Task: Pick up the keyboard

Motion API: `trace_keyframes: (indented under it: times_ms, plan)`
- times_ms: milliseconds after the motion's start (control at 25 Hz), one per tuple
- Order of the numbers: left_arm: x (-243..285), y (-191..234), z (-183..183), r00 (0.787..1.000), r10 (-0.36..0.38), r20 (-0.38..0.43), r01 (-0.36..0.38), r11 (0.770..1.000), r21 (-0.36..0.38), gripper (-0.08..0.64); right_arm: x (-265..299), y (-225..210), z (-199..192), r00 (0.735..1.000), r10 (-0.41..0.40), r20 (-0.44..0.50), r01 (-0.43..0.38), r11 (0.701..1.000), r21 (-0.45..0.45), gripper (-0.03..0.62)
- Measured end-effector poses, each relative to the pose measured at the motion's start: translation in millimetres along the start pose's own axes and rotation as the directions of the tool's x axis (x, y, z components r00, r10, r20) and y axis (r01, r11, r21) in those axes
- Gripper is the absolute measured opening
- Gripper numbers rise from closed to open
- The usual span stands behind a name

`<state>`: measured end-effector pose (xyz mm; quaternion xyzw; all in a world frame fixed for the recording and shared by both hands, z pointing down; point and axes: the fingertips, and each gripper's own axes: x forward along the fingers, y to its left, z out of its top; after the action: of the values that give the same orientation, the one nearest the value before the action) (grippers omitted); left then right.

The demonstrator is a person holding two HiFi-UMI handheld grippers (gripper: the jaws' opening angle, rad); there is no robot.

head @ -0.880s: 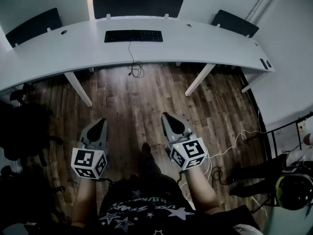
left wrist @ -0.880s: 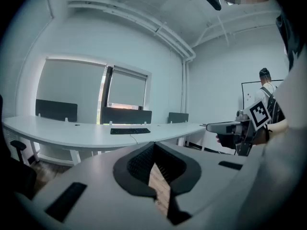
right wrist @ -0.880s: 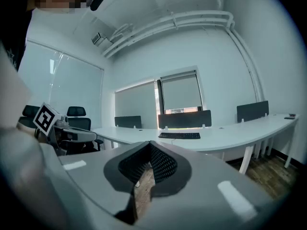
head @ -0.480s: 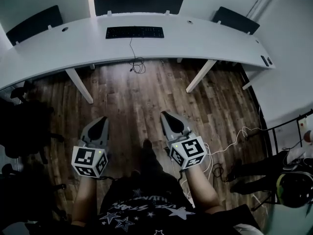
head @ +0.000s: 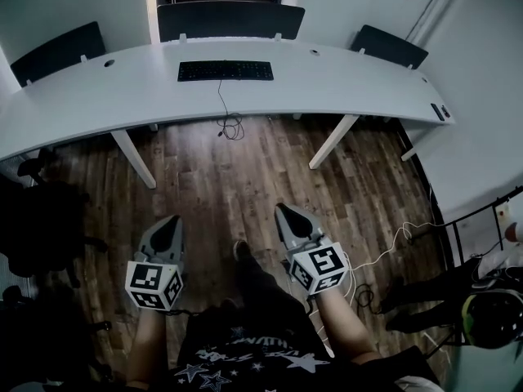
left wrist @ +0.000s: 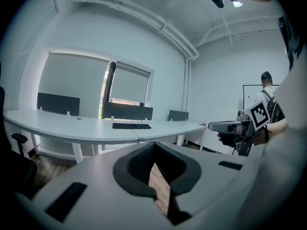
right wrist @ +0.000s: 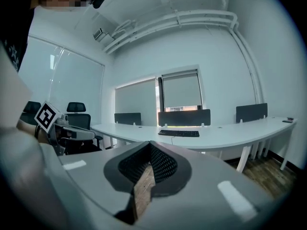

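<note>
A black keyboard [head: 225, 71] lies on the long curved white desk [head: 98, 100] at the far side of the room, its cable hanging off the front edge. It also shows small in the left gripper view [left wrist: 131, 125] and the right gripper view [right wrist: 179, 133]. My left gripper [head: 169, 223] and right gripper [head: 285, 211] are held close to the body, well short of the desk. Both are shut with nothing between the jaws. They point almost level toward the desk.
Dark divider panels [head: 230, 19] stand along the desk's back edge. An office chair [head: 37, 219] sits at the left. Desk legs [head: 135, 158] slant down to the wooden floor [head: 237, 186]. Cables [head: 392, 243] and a person's helmet [head: 490, 317] are at the right.
The view has shifted a little: the desk and keyboard sit slightly lower in the head view, and both grippers have dropped slightly toward the body. Jaws stay shut.
</note>
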<state>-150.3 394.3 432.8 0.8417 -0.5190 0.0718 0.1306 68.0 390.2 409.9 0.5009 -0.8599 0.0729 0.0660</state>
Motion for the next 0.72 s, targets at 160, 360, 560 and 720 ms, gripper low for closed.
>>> trace_keyframes:
  times_ms: [160,360,560,720]
  plan:
    - [17.0,7.4,9.3,1.0,-0.004,0.011,0.003,1.0,0.017,0.009,9.9,-27.2,3.3,0.997,-0.059,0.049,0.058,0.998,0.04,0.005]
    - [45.2,16.2,12.3,1.0,0.015,-0.001,-0.015,1.0,0.017,0.009,39.8,-58.8,0.5,0.995,-0.077,0.056,0.074,0.996,0.054,0.005]
    - [92.0,34.0,22.2,0.999,0.033,-0.03,-0.032,0.999,0.038,0.009,88.2,-99.0,10.8,0.995,-0.078,0.069,0.072,0.993,0.09,0.005]
    - [134.7,52.0,46.6,0.998,0.058,-0.027,-0.056,0.997,0.052,0.009,135.5,-130.7,20.4,0.996,-0.06,0.066,0.053,0.994,0.1,0.005]
